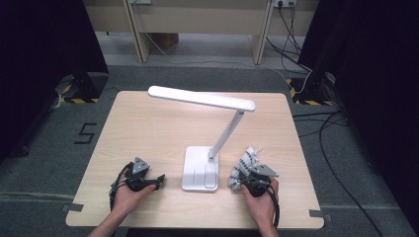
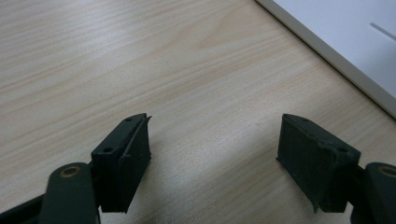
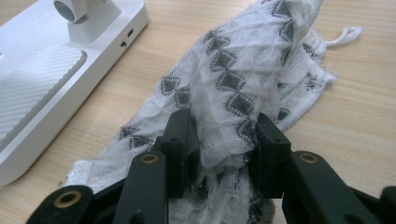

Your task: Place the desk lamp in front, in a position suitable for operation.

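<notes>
The right gripper has its two black jaws pinched around a bunched fold of a white cloth with a dark diamond pattern, which lies on the wooden table stretching away from the jaws along their own line. Just to the cloth's left stands the white base of a desk lamp, nearer this hand than the other. The left gripper hovers wide open and empty over bare wood on the base's far side.

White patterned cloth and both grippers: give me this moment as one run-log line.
right gripper: shut on white grey-patterned woven cloth | left gripper: open, nothing held, over wooden table | white desk lamp: standing between grippers
</notes>
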Demonstrator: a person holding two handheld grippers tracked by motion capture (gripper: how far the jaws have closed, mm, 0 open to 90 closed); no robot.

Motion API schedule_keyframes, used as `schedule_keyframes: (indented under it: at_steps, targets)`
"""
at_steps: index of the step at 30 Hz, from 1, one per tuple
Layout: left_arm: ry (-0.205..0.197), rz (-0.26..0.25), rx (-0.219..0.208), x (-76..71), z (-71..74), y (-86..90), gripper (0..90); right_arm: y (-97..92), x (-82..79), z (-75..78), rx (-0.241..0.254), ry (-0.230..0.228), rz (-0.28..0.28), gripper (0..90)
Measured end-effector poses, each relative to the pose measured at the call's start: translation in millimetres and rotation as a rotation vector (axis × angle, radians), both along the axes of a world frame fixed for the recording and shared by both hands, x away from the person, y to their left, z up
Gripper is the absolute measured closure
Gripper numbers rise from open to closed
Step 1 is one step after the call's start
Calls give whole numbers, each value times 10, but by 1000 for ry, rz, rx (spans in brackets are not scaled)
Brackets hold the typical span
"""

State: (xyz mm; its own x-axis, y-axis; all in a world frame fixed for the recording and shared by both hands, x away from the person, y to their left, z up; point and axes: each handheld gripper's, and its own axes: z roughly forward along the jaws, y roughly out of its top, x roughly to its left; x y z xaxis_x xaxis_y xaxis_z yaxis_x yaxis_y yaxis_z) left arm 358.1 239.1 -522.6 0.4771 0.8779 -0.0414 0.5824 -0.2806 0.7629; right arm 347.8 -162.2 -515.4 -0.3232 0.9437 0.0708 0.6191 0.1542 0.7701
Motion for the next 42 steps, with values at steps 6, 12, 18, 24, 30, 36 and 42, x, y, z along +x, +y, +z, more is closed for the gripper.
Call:
schedule_keyframes:
  at_steps: [6, 12, 18, 24, 30, 36, 42]
  targets:
    - [5, 17, -19, 10, 4, 29, 255, -21, 8, 2, 12, 7, -4, 593]
    - [5, 31, -36, 12, 5, 46, 263, -18, 0, 39, 34, 14, -7, 547]
    - [2, 24, -44, 2, 7, 35, 263, -34, 1, 77, 33, 3, -4, 519]
    - [-1, 17, -54, -5, 14, 23, 264, -46, 26, 53, 32, 30, -16, 522]
    - [-2, 16, -63, -5, 19, 24, 265, -34, 24, 56, 25, 41, -17, 545]
    - [-1, -1, -68, -11, 30, 10, 284, -40, 40, 53, 14, 42, 0, 621]
    - [-1, 0, -77, -13, 32, -3, 292, -4, 41, 61, 10, 55, 16, 744]
